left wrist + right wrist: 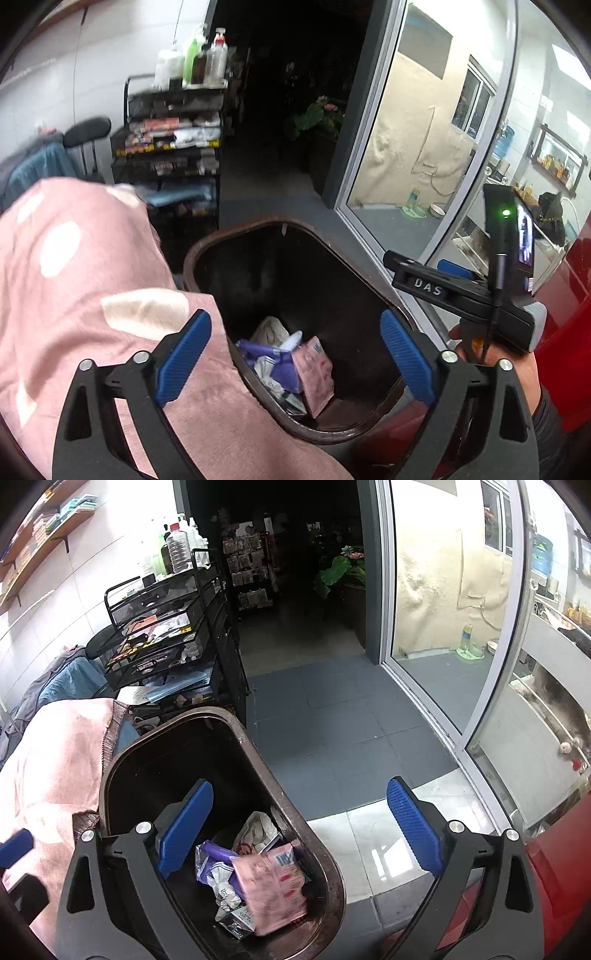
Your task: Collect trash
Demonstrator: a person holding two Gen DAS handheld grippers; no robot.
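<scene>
A dark brown trash bin (258, 225) (295, 812) stands on the floor with its top uncovered. Inside lie a pink packet (314, 373) (269, 890), a purple wrapper (266, 354) (214, 853) and crumpled white paper (258, 827). My left gripper (295, 325) hangs over the bin mouth, open, with nothing between its blue pads. My right gripper (300, 786) is open and empty as well, straddling the bin's right rim. In the left wrist view its black body (461, 291) shows at the right, held by a hand.
A pink blanket with white dots (74, 295) (55, 757) presses against the bin's left side. Behind stands a black mesh cart (173, 144) (162, 627) with bottles on top. A glass sliding door (406, 147) (443, 627) is at the right, and a red surface (554, 867) at the lower right.
</scene>
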